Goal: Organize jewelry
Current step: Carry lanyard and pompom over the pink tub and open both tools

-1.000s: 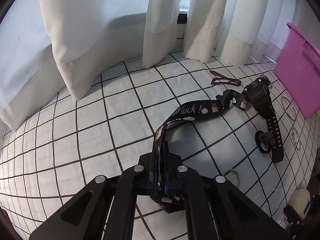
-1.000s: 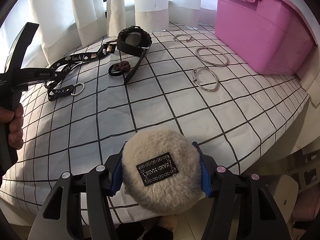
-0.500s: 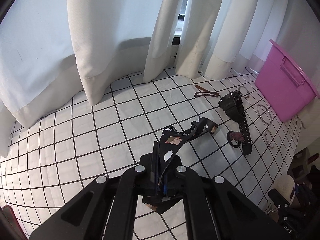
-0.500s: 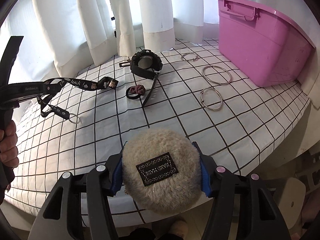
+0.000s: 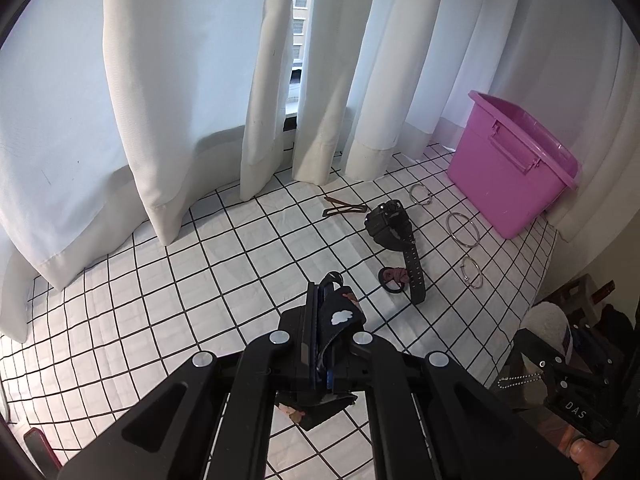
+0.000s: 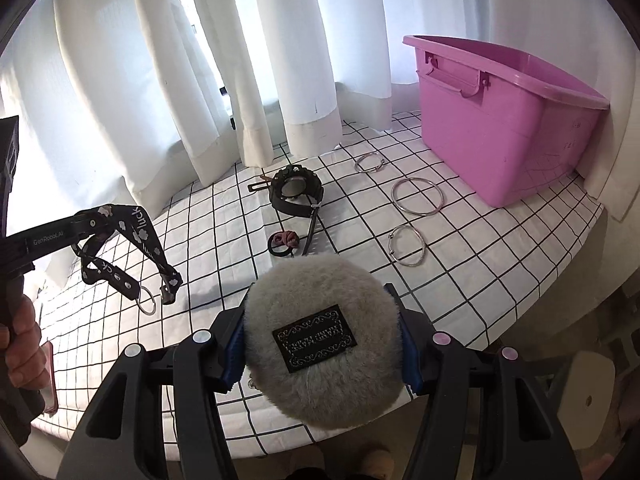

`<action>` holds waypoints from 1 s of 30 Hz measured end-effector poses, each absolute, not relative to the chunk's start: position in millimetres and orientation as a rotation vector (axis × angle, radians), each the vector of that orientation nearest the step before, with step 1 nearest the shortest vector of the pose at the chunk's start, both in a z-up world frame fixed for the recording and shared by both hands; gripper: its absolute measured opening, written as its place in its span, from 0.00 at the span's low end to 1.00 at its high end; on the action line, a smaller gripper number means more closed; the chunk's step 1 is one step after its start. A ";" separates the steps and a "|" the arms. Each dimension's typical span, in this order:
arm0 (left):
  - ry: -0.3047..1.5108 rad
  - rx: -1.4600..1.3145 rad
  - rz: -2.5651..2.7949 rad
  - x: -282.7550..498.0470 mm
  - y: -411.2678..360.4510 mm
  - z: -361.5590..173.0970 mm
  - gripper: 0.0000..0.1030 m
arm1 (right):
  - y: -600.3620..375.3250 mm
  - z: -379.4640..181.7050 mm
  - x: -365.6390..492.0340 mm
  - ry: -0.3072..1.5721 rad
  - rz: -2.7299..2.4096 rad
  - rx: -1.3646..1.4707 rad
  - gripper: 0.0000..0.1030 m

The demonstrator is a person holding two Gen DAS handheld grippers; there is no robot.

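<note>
So the left gripper (image 5: 320, 320) is clamped tight on a black strap (image 6: 136, 236) with little cloud prints and the word "luck" on it. From the right wrist view you can see the strap hanging off it in loops above the table, with a small metal ring (image 6: 147, 300) dangling at the bottom end. A hand (image 6: 20, 344) is wrapped around that gripper's handle at the left edge.

The right gripper (image 6: 320, 344) has its blue pads pressed against both sides of a round fluffy beige puff (image 6: 320, 308) with a black patch on top, held up near the front edge of the table.

Everything else sits on the white checked tablecloth (image 5: 248, 248). A chunky black watch (image 6: 296, 192) is roughly in the middle, and just in front of it there's a black hair tie (image 6: 284, 242) with a pinkish knot. A brown hair clip (image 5: 344, 207) lies just behind the watch, near the curtains (image 5: 192, 80). To the right of the watch are three silver hoops in a line: a small one far (image 6: 370, 162), a bigger one in the middle (image 6: 418, 196), and another near (image 6: 407, 246). The pink bin (image 6: 500, 120) is at the far right, open on top, well apart from both grippers.
</note>
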State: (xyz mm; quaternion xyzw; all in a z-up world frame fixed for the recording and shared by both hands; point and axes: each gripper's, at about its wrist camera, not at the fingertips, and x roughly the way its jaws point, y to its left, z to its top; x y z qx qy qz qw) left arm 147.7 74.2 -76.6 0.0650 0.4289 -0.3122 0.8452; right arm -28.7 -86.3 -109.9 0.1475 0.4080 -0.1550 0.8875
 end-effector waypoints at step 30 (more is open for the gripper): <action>0.697 0.003 -0.674 46.2 -128.5 51.5 0.03 | -309.4 35.9 -70.4 0.638 -0.177 0.159 0.56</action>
